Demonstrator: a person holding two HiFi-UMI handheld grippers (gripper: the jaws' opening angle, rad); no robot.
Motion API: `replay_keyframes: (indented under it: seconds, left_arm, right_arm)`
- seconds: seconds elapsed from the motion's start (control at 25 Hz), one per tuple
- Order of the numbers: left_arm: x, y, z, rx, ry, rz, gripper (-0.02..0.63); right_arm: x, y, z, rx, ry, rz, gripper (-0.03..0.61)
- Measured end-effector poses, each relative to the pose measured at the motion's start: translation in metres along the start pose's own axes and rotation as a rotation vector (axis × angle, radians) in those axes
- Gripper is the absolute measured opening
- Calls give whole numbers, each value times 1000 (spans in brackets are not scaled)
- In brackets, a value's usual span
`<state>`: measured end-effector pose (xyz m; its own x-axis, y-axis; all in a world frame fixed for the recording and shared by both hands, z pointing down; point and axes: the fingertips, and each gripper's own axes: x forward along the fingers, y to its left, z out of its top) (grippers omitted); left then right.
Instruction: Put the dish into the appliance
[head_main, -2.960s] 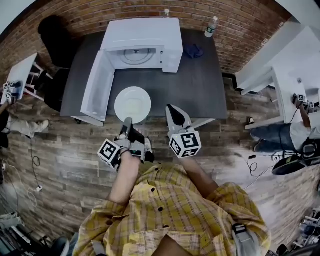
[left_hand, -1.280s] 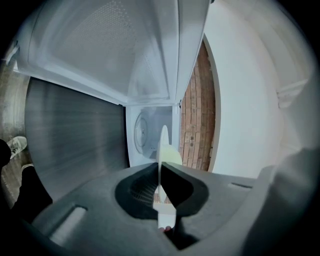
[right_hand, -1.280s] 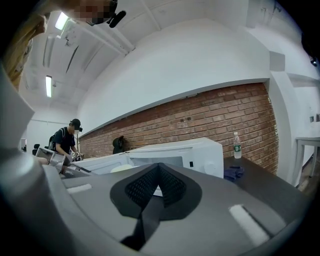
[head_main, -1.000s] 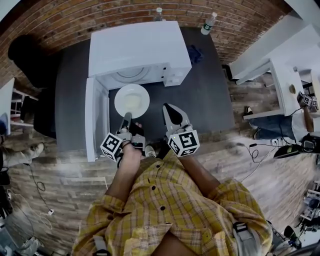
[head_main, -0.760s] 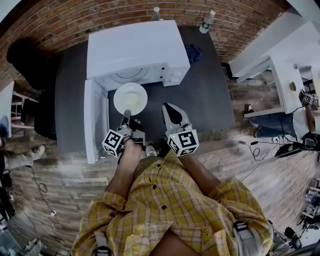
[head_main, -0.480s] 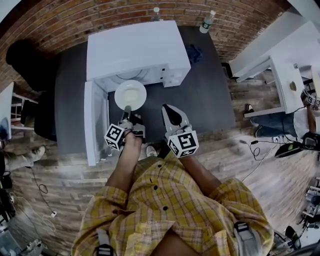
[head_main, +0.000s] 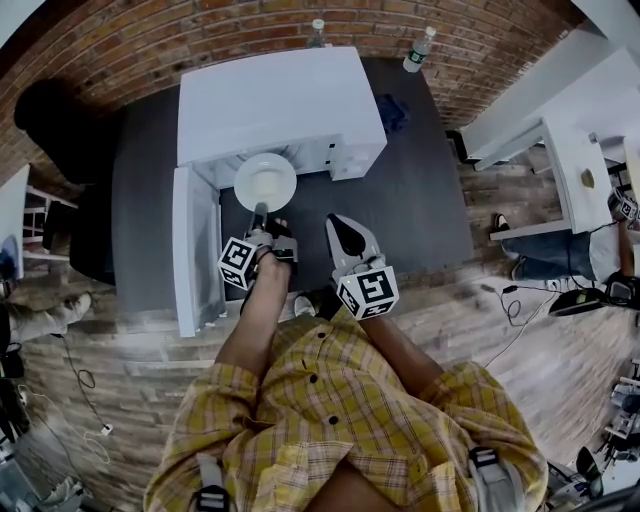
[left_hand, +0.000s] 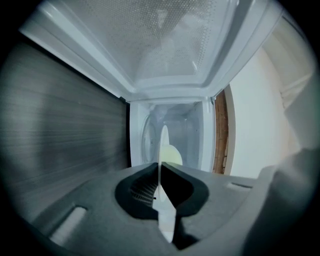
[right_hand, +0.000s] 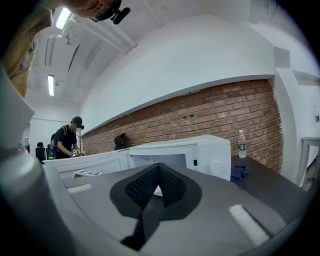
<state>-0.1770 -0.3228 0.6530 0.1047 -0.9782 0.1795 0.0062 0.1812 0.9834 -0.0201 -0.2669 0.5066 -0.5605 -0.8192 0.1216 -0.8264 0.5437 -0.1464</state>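
The left gripper (head_main: 259, 213) is pinching the near rim of a white plate (head_main: 265, 181), its jaws closed almost together with only the thin edge of the dish between the pads. In the head view the plate is sitting just above the gripper's tips, slightly left of the frame's centre and in its upper half, extending straight away from the jaws. Its far edge is reaching the open mouth of the white microwave (head_main: 280, 100). In the left gripper view the plate is showing edge-on as a thin pale line running up from between the jaws at the lower middle, and the microwave's lit cavity is lying directly beyond it in the middle of the frame. The microwave door (head_main: 195, 250) is standing swung open at the left of the head view, beside the left gripper. The right gripper (head_main: 333, 220) is hovering just right of the left one over the dark table (head_main: 420, 190), its jaw tips meeting and nothing held between them. It is staying apart from the plate. A blue cloth (head_main: 393, 112) is lying on the table just right of the microwave, and a water bottle (head_main: 420, 48) is standing near the brick wall (head_main: 480, 40) at the upper right.
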Motion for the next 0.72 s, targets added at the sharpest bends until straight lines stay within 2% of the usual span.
replay_keyframes:
  seconds: [0.72]
  left_arm:
    - [64, 10, 13, -1, -116, 28, 9]
  right_arm:
    - [1, 2, -4, -17, 23, 24, 0]
